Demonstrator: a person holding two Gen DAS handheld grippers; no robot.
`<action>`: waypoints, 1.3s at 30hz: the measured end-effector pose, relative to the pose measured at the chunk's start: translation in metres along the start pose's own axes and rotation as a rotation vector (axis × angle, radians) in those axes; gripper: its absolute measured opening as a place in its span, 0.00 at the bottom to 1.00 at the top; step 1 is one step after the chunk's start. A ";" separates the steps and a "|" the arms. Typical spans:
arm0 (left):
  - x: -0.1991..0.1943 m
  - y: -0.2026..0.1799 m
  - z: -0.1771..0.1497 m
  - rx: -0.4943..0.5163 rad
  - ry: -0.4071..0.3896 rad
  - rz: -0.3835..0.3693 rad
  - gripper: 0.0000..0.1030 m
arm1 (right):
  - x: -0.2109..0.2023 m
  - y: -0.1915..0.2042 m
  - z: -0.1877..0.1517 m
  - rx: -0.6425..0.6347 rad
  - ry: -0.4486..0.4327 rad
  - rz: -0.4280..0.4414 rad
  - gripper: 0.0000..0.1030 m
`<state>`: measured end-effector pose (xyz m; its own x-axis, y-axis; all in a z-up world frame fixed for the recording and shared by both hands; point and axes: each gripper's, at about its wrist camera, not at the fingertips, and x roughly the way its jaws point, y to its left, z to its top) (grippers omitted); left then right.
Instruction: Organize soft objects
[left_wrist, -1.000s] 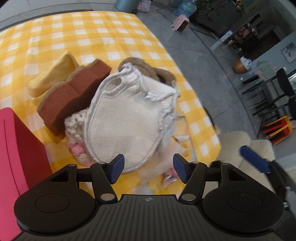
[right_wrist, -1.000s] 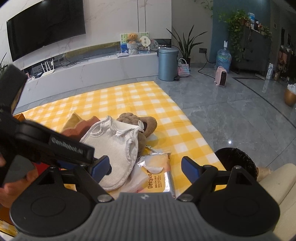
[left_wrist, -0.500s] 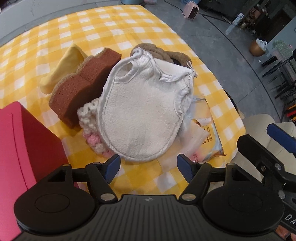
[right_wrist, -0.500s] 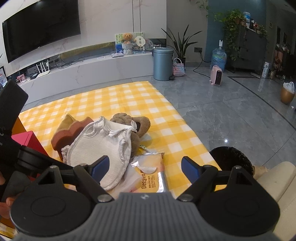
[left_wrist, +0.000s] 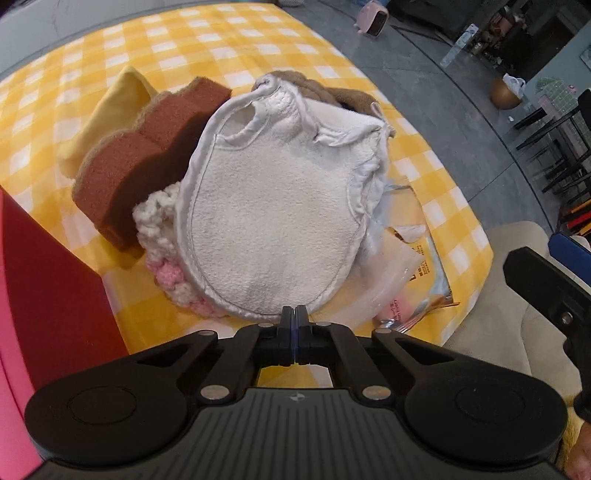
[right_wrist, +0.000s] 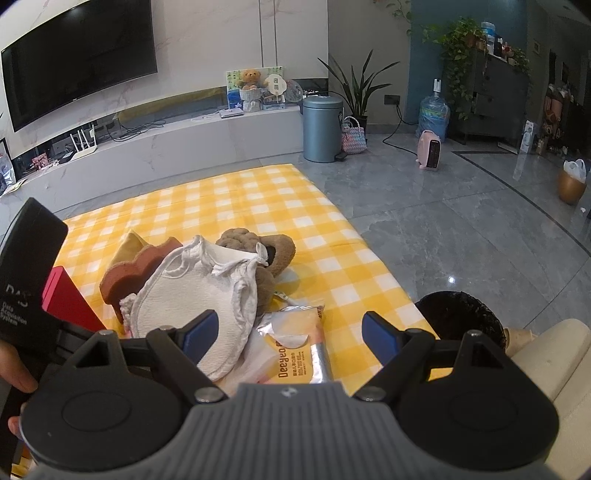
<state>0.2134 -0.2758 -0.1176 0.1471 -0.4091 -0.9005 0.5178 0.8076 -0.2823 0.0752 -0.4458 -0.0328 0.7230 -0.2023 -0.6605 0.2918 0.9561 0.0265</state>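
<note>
Soft goods heaped in one pile on yellow-checked cloth (left_wrist: 229, 40) over the counter, dead centre in the left wrist view.

Topmost: one white terry bib (left_wrist: 269, 221). Long axis running 6 to 12 o'clock, tipped slightly toward 1; rounded end at 6, neck opening and ties at 12. Draped flat over the rest.

Beneath and at 9 o'clock of the bib: one brown sponge (left_wrist: 147, 162) with a wavy outline, long axis 7 to 1 o'clock, standing on its edge and leaning. Beyond it at 10 o'clock: one yellow wedge-shaped pad (left_wrist: 110, 110), point toward 12. Peeking from under the bib's 8 o'clock rim: one knitted white-and-pink piece (left_wrist: 162, 229). Behind the bib at 12 to 1 o'clock: one brown plush slipper (left_wrist: 332, 88), mostly covered. At 4 o'clock, partly under the bib: one foil packet (left_wrist: 417, 258), lying flat.

One red box (left_wrist: 44, 277) at the 9 o'clock edge, just beside the pile.

Left tongs (left_wrist: 295, 325) closed tight, tips together right at the bib's 6 o'clock hem; unclear whether any of the hem is pinched.

Right tongs (right_wrist: 290, 328) spread wide and gripping nothing, held above the counter's near edge, with bib and packet ahead of them at 11 to 12 o'clock in the right wrist view.
</note>
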 end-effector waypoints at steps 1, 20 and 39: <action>-0.002 -0.001 0.000 0.013 -0.008 -0.005 0.00 | 0.000 0.000 0.000 0.000 -0.001 0.000 0.81; -0.032 -0.034 -0.016 -0.112 -0.166 0.326 0.76 | 0.005 0.002 -0.001 -0.001 0.019 -0.014 0.80; -0.028 0.022 -0.015 -0.316 -0.169 -0.068 0.32 | -0.003 -0.011 0.001 0.074 -0.009 0.029 0.83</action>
<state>0.2081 -0.2396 -0.1034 0.2719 -0.5093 -0.8165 0.2491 0.8568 -0.4515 0.0703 -0.4559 -0.0301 0.7369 -0.1772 -0.6523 0.3161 0.9434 0.1007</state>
